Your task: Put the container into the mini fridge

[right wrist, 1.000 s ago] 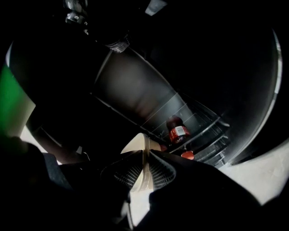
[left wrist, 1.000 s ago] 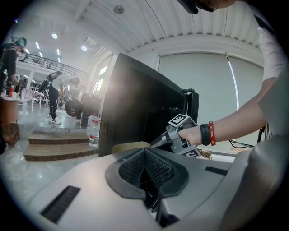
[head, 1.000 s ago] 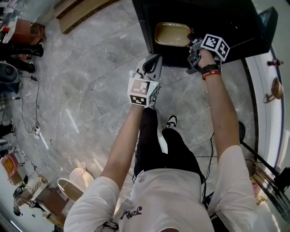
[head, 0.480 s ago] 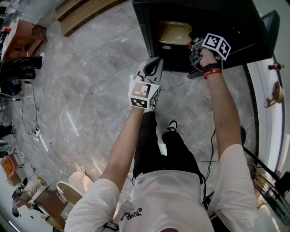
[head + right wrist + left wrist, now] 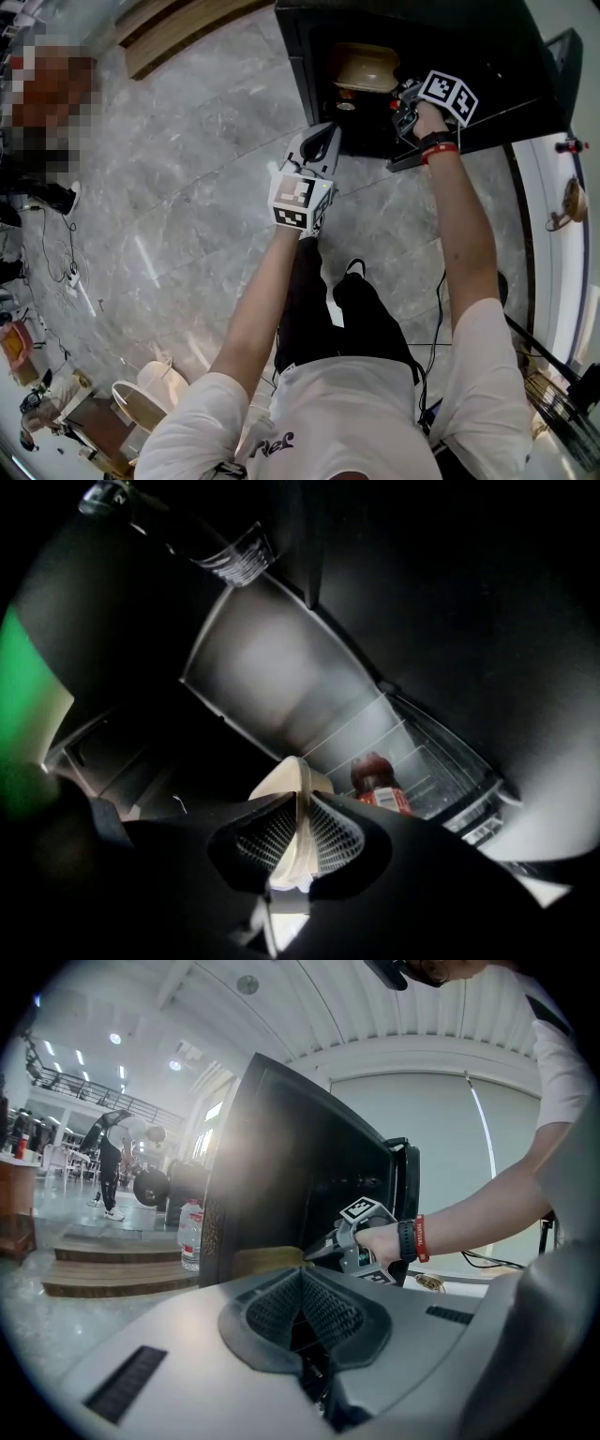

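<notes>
Container (image 5: 366, 67) farther in, red bottle (image 5: 380, 778) ahead

A glossy grey marble floor (image 5: 178, 197) is spreading across the room, reflecting light. Wooden steps (image 5: 112, 1265) are rising along one side. Ceiling lights (image 5: 115, 1039) are shining beneath a white ribbed ceiling (image 5: 375, 1016).
</notes>
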A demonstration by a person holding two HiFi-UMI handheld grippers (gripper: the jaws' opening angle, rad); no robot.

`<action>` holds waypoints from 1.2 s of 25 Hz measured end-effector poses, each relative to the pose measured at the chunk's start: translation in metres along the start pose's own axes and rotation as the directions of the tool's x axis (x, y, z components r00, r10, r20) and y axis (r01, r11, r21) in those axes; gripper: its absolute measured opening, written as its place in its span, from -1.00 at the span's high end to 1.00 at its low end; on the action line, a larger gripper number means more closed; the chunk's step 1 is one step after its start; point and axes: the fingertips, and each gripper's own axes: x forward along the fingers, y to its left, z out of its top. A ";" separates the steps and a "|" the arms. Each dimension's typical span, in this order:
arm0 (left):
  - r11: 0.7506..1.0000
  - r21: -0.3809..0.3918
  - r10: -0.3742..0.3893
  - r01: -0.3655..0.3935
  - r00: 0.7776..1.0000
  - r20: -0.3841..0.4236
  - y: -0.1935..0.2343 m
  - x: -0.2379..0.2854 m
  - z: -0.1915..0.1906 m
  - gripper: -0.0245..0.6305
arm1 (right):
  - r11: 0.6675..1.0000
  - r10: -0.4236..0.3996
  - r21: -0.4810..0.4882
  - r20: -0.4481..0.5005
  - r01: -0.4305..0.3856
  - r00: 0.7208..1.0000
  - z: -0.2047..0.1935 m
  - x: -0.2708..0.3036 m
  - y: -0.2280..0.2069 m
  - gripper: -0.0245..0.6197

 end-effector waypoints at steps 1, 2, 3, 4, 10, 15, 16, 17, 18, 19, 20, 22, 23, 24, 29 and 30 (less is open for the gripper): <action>1.000 0.000 0.001 -0.001 1.000 -0.003 0.001 0.001 -0.001 0.87 | 1.000 -0.002 -0.004 0.002 0.002 1.000 0.002 0.002 -0.001 0.75; 1.000 0.000 0.003 -0.003 1.000 -0.006 0.003 0.001 -0.002 0.87 | 1.000 -0.005 -0.012 0.002 0.005 1.000 0.004 0.004 -0.001 0.75; 1.000 0.000 0.006 -0.006 1.000 -0.007 0.006 0.002 -0.003 0.87 | 1.000 -0.008 -0.021 0.000 0.008 1.000 0.005 0.008 -0.001 0.75; 1.000 -0.001 0.008 -0.008 1.000 -0.007 0.009 0.003 -0.003 0.87 | 0.999 -0.011 -0.031 -0.001 0.011 1.000 0.007 0.012 -0.001 0.75; 1.000 0.010 0.013 -0.013 1.000 0.003 0.017 0.014 -0.001 0.86 | 0.995 -0.040 -0.089 -0.001 0.040 0.999 0.011 0.029 -0.013 0.74; 1.000 0.018 0.007 -0.007 1.000 0.006 0.016 0.021 -0.004 0.87 | 0.991 -0.053 -0.120 0.023 0.055 0.998 0.016 0.035 -0.022 0.73; 1.000 0.018 0.007 -0.007 1.000 0.005 0.016 0.022 -0.004 0.87 | 0.988 -0.057 -0.142 0.024 0.060 0.998 0.018 0.036 -0.021 0.73; 1.000 0.018 0.007 -0.007 1.000 0.004 0.016 0.023 -0.004 0.87 | 0.983 -0.064 -0.169 0.024 0.067 0.998 0.019 0.038 -0.021 0.72; 1.000 0.017 0.008 -0.008 1.000 0.002 0.017 0.023 -0.005 0.86 | 0.978 -0.072 -0.193 0.023 0.075 0.997 0.019 0.039 -0.021 0.71; 1.000 0.016 0.009 -0.009 1.000 0.002 0.017 0.024 -0.007 0.87 | 0.975 -0.078 -0.209 0.023 0.081 0.997 0.019 0.040 -0.022 0.71; 1.000 0.015 0.010 -0.010 1.000 0.001 0.017 0.024 -0.008 0.87 | 0.972 -0.083 -0.218 0.025 0.086 0.996 0.018 0.040 -0.023 0.70; 1.000 0.014 0.012 -0.012 1.000 0.001 0.018 0.024 -0.008 0.86 | 0.968 -0.093 -0.229 0.034 0.099 0.995 0.019 0.039 -0.025 0.63; 1.000 0.013 0.014 -0.014 1.000 0.000 0.019 0.024 -0.007 0.87 | 0.966 -0.101 -0.236 0.041 0.108 0.994 0.020 0.038 -0.026 0.56; 1.000 0.014 0.015 -0.015 1.000 -0.001 0.019 0.024 -0.006 0.86 | 0.962 -0.110 -0.246 0.049 0.119 0.993 0.022 0.037 -0.026 0.53; 1.000 0.012 0.015 -0.015 1.000 0.002 0.016 0.024 0.005 0.87 | 0.948 -0.139 -0.274 0.100 0.162 0.985 0.031 0.024 -0.026 0.42; 1.000 0.010 0.017 -0.017 1.000 0.003 0.014 0.024 0.007 0.87 | 0.945 -0.142 -0.280 0.113 0.168 0.984 0.033 0.020 -0.025 0.42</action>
